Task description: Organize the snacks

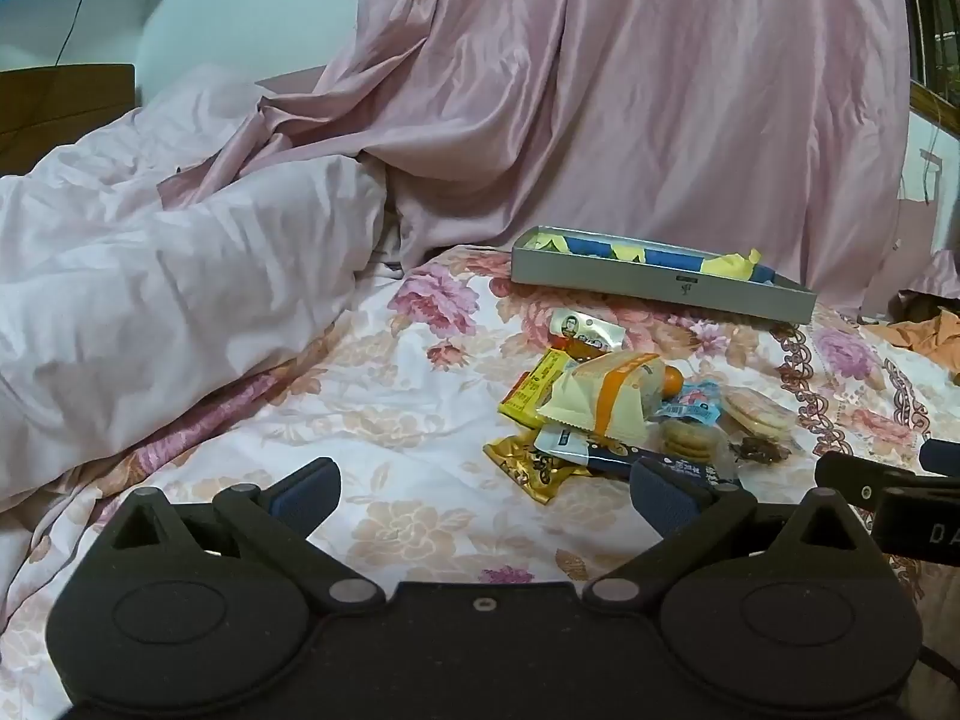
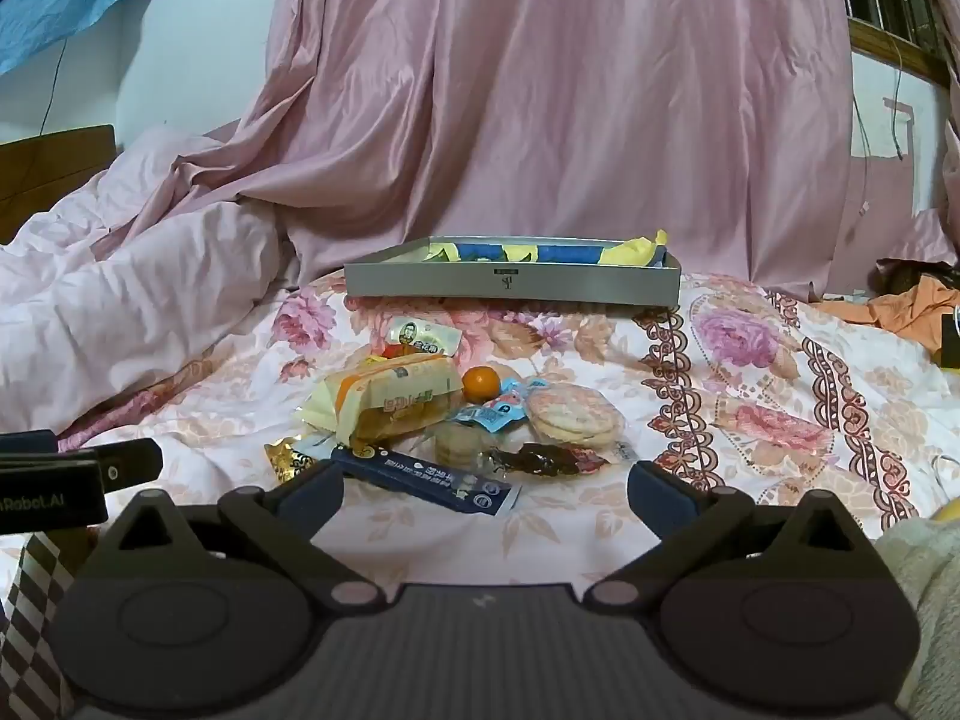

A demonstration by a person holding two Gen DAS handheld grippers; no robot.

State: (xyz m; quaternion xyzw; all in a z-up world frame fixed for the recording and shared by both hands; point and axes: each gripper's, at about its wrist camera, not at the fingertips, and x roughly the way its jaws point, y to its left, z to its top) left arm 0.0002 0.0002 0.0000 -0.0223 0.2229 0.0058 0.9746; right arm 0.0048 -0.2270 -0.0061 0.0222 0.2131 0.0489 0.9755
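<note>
Lying in a loose heap on the floral bed sheet (image 2: 750, 372), the snacks sit at about 11 o'clock from the right tool (image 2: 485, 495) and at about 1 o'clock from the left tool (image 1: 485, 495) — both tools hang just short of the heap with their jaws spread wide and nothing between them.

In the right wrist view the heap holds a cream cake pack (image 2: 390, 399) with an orange band, a small orange (image 2: 481, 384) just beside it at 3 o'clock, a blue sachet (image 2: 429, 480) nearest the tool, a stack of round biscuits (image 2: 457, 444), a pack of rice crackers (image 2: 573, 417), a dark wrapped sweet (image 2: 543, 459), a gold wrapper (image 2: 288, 457) at the 9 o'clock edge and a white packet (image 2: 423, 336) at the 12 o'clock end. A yellow bar (image 1: 537, 387) shows under the cake pack in the left wrist view.

Beyond the heap, at 12 o'clock, a shallow grey tray (image 2: 510, 287) rests on the bed, apart from the snacks — blue and yellow paper (image 2: 636, 252) lies inside it. Behind it hangs a pink curtain (image 2: 540, 90); a pale duvet (image 1: 150, 276) is bunched at 9 o'clock.
</note>
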